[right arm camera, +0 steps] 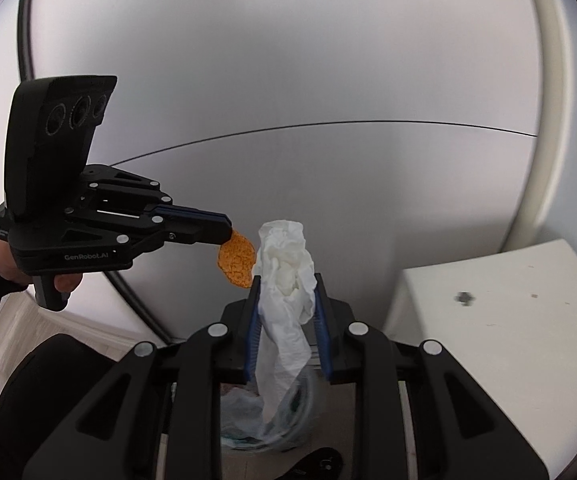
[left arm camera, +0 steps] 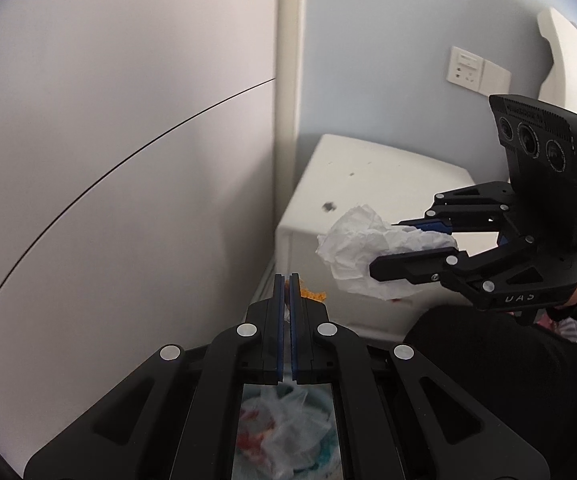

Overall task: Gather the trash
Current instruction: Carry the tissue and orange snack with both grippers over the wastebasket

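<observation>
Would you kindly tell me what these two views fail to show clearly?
- Trash bin: in both wrist views, seen only through the gripper frame; rim and depth hidden.
- Orange scrap: in the left wrist view, mostly hidden by the left gripper.
- Tissue: lower end blurred in the right wrist view, held by the right gripper.

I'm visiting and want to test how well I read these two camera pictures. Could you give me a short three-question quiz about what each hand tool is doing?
1. True or false: the left gripper is shut on an orange peel.
2. What does the right gripper hold? A) a bottle B) a crumpled tissue C) nothing
3. Fill in: below both grippers sits a bin lined with a plastic ____.

Key: 1 true; 2 B; 3 bag.
</observation>
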`<state>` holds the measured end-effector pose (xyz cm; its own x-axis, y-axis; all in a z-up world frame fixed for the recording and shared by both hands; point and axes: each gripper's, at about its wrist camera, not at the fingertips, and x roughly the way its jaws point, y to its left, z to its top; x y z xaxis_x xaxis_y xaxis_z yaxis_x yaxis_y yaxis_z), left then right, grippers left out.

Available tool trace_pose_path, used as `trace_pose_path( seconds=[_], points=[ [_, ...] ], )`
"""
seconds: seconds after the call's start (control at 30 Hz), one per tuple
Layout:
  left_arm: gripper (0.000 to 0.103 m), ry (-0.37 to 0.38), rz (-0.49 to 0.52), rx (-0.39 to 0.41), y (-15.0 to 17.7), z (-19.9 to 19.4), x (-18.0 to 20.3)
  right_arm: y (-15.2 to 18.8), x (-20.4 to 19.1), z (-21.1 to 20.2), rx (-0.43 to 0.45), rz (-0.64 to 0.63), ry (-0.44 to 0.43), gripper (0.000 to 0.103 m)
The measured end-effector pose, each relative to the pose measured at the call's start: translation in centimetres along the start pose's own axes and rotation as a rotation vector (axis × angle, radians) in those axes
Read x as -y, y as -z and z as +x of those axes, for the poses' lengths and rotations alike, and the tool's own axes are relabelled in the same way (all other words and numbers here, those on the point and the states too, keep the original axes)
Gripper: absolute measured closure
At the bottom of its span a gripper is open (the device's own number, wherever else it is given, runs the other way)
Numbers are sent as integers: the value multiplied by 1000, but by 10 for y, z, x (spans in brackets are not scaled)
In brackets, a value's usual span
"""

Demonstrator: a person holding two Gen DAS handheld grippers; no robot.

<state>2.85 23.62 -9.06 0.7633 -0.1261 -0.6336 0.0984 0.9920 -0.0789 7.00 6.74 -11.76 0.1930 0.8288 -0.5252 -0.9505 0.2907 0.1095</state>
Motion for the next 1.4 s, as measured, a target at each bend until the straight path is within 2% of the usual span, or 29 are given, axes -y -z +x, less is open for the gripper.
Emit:
trace_pose_path(
  seconds=[0.3,0.63,0.73,0.87,1.1,1.4],
  points=[
    [102,-52,-96,-54,55,-11,-19,8,-21,49,-82,-38,-73,79],
    [102,-60,-204,-121,110,5,-30,28,-30,109,-211,-42,-127,79],
    [102,-64,-232,-148,126,15,-35,37,-30,128,-259,-37,-133,79],
    [102,-111,-252,-184,148,30,-43,49,-23,159,-331,-34,-135,79],
    [102,-98,-327,-253,188,71,-58,85,-23,203,-455,-35,-140,79],
    [102,-70,-383,-334,223,120,-67,111,-31,257,-578,-34,-165,79]
  ],
)
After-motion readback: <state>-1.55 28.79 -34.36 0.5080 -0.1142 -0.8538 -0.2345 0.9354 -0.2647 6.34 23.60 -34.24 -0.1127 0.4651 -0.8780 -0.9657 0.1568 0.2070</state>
